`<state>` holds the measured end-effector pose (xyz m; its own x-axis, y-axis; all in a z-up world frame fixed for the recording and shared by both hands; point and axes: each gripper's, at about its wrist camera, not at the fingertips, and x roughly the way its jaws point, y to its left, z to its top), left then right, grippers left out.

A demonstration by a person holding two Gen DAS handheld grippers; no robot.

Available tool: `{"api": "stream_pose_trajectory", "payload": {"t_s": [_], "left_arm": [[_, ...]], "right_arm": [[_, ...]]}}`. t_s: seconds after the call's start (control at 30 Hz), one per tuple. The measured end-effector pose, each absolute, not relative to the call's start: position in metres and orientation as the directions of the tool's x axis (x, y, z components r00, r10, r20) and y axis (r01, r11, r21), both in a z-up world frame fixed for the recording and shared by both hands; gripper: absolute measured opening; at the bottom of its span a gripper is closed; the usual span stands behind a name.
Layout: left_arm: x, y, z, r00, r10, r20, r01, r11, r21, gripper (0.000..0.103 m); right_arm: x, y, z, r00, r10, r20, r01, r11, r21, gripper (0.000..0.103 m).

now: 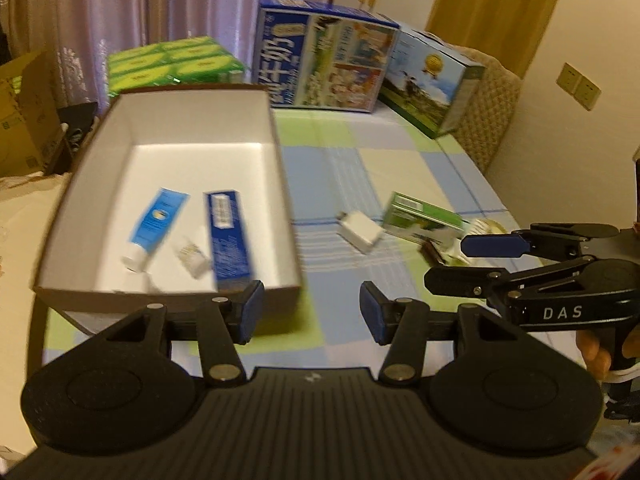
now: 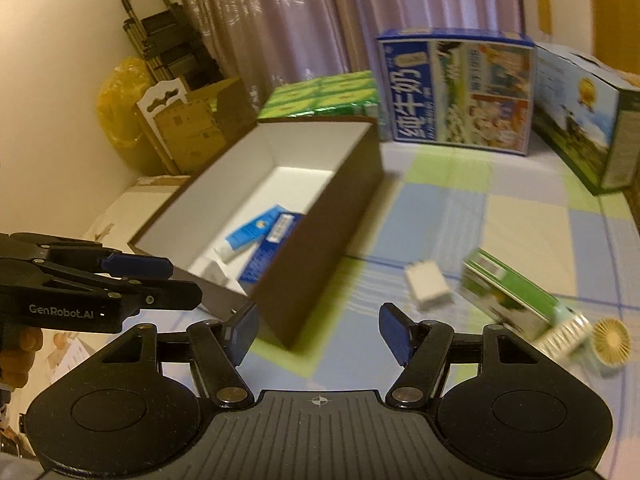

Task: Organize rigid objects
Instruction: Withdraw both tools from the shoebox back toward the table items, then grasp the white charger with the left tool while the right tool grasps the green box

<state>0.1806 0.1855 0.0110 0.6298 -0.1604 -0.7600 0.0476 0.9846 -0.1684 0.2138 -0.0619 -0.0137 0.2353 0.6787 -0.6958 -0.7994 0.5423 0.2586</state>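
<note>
Left wrist view: left claw [image 1: 311, 312] open at a middling gap, nothing between the blue pads, held above the checked surface [image 1: 344, 168]. Open brown box [image 1: 76, 184] with white lining at 10 o'clock of the claw. Inside, on its floor: blue-and-white tube [image 1: 154, 228], small white item [image 1: 191, 258] (blurred, kind not readable), blue carton [image 1: 229, 236]. Outside the box at 1 o'clock: white charger block [image 1: 360, 234], green carton [image 1: 420, 218]. Right claw [image 1: 476, 260] at 3 o'clock, empty.

Right wrist view: right claw [image 2: 318, 330] likewise part open and empty, above the surface [image 2: 500, 216]. Brown box [image 2: 320, 216] at 11 o'clock, its near corner between the fingers in the picture, contact not determinable. Tube [image 2: 250, 236] and blue carton [image 2: 272, 248] inside. Charger block [image 2: 426, 286] at 1 o'clock; green carton [image 2: 512, 300] and round ribbed item [image 2: 610, 338] at 2 to 3 o'clock. Left claw [image 2: 168, 284] at 9 o'clock, over the box's near edge. Large milk cartons [image 2: 460, 92] at 12 o'clock.
</note>
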Motion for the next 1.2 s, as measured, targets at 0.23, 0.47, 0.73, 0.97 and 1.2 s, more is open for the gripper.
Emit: {"api": "stream_pose_trajectory", "payload": {"t_s": [0.23,0.47,0.73,0.97,1.2], "left_arm": [[0.183,0.136,-0.004,0.602,-0.192,-0.775,0.082,0.980,-0.179,0.048],[0.183,0.101,-0.015,0.580,-0.205,-0.788,0.089,0.978,-0.190,0.049],[0.190,0.078,-0.024,0.574,-0.188,-0.797,0.071,0.981,-0.180,0.050],[0.205,0.065,-0.037,0.564,-0.162,-0.810,0.056,0.986,-0.158,0.050],[0.228,0.057,-0.046,0.575,-0.133,-0.807,0.056,0.991,-0.123,0.050]], "right_arm": [[0.226,-0.113,-0.020,0.244,0.649,-0.721,-0.771,0.581,0.261,0.063],[0.237,-0.146,-0.025,0.241,0.631,-0.737,-0.762,0.594,0.259,0.063],[0.250,-0.169,-0.030,0.231,0.627,-0.744,-0.757,0.596,0.267,0.063],[0.266,-0.177,-0.035,0.235,0.618,-0.750,-0.756,0.602,0.258,0.063],[0.291,-0.177,-0.044,0.253,0.614,-0.748,-0.770,0.595,0.228,0.063]]}}
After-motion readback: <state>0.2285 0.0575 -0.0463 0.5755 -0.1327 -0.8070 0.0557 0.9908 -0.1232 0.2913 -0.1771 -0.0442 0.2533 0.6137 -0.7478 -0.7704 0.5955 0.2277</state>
